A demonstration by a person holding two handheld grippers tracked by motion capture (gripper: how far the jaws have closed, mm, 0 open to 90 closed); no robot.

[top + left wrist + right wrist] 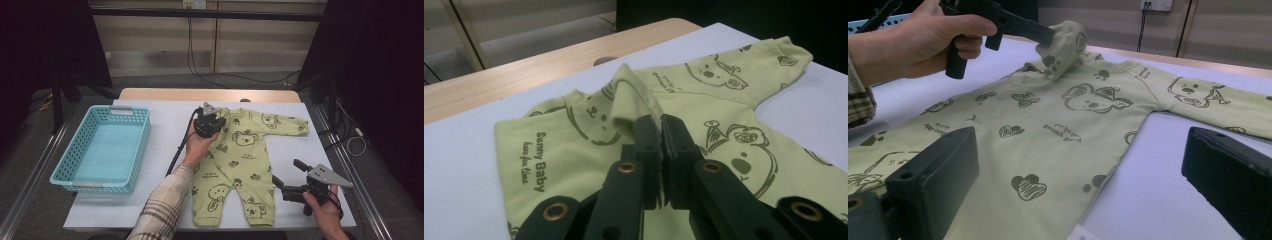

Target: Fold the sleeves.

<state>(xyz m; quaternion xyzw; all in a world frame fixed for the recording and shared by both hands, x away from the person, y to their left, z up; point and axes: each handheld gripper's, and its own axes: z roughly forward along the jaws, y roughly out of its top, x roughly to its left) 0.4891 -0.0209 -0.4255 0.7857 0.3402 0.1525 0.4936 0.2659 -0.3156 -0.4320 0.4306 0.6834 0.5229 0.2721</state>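
A light green baby romper (240,165) with koala prints lies flat on the white table cover (165,125), neck toward the far edge. My left gripper (218,118) is over its left shoulder, shut on the left sleeve's cuff (1066,40), which is lifted and folded in over the chest. In the left gripper view the jaws (660,125) pinch a raised fold of the cloth (624,92). My right gripper (286,172) hovers beside the romper's right leg, its jaws wide apart with nothing held. In the right gripper view it (1080,170) looks across the romper (1058,135).
A light blue plastic basket (57,167) with nothing in it stands on the left of the table. The romper's right sleeve (287,124) stretches out toward the right edge. Bare wood of the table (210,94) runs along the far side.
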